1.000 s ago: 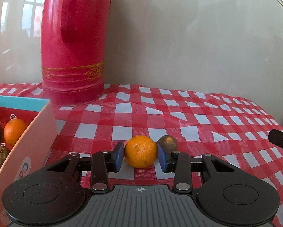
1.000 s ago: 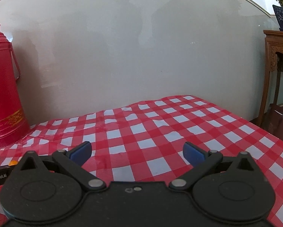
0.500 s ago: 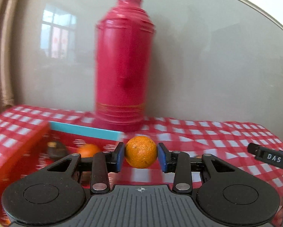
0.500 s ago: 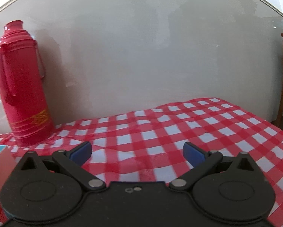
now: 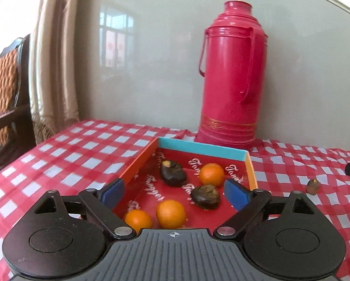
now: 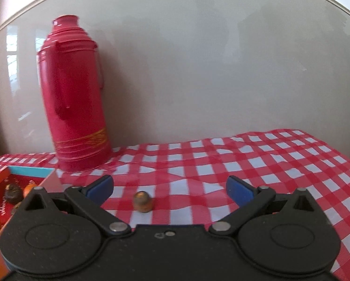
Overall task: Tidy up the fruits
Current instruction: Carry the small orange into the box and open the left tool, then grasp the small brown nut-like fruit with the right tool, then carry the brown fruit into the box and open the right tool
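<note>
My left gripper (image 5: 174,194) hovers over the red box (image 5: 198,146), its jaws opening with nothing pressed between the blue pads. Three oranges lie in the box: one (image 5: 171,213) just below the jaws, one (image 5: 138,220) to its left, one (image 5: 211,174) farther back. Two dark fruits (image 5: 173,169) (image 5: 205,196) lie among them. A small brown fruit (image 6: 142,201) sits on the checked cloth, right of the box (image 6: 29,171), and shows in the left wrist view too (image 5: 313,185). My right gripper (image 6: 170,188) stands open just behind it, holding nothing.
A tall red thermos (image 5: 231,82) (image 6: 74,107) stands against the wall behind the box. A curtain (image 5: 55,58) and a chair (image 5: 1,82) are off the table's left edge. The red-checked cloth (image 6: 268,164) stretches to the right.
My left gripper swung left over the box and let go of the orange it carried; its jaws now stand wide. My right gripper turned left, bringing the brown fruit and box into view.
</note>
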{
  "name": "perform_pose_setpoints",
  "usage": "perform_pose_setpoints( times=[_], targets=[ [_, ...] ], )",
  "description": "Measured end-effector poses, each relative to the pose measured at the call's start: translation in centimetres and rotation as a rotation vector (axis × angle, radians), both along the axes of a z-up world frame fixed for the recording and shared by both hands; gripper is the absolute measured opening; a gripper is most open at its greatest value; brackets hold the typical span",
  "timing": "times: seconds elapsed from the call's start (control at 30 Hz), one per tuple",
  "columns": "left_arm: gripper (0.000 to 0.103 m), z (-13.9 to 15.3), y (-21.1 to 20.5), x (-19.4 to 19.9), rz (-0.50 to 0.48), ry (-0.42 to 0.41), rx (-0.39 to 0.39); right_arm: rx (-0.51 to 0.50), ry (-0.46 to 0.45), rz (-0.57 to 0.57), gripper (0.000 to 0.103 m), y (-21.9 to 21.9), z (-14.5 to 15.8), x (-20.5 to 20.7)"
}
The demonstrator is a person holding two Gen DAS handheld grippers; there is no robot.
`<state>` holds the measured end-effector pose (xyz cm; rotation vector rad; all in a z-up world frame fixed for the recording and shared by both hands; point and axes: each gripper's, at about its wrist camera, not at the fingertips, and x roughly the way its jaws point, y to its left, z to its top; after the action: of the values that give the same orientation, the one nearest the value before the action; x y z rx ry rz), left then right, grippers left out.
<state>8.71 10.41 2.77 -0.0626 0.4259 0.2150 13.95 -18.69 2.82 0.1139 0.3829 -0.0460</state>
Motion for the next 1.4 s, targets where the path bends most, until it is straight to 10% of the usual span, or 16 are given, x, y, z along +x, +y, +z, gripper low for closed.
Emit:
perform_pose_setpoints(
  times=[0.4, 0.73, 0.97, 1.0, 1.4],
  targets=[
    [0.091, -0.2, 1.9, -2.1, 0.034, -0.001, -0.009, -0.114, 0.02, 0.087, 0.095, 3.7, -0.7, -0.1],
    [0.091, -0.5, 6.4, -1.3, 0.156, -0.006, -0.043, -0.139, 0.16, 0.082, 0.05, 4.4, -2.9, 5.3],
    [0.091, -1.4, 9.5, -0.6, 0.217, 0.023, -0.072, -0.146, 0.235, 0.076, 0.045, 4.9, -4.1, 8.4],
    [0.091, -1.5, 9.7, -0.6, 0.22, 0.027, -0.067, -0.139, 0.253, 0.085, 0.023, 4.9, -4.2, 8.7],
    [0.091, -1.7, 10.8, -2.7, 0.231, 0.031, -0.069, -0.074, 0.087, 0.222, 0.02, 9.7, -0.1, 2.8]
  ],
)
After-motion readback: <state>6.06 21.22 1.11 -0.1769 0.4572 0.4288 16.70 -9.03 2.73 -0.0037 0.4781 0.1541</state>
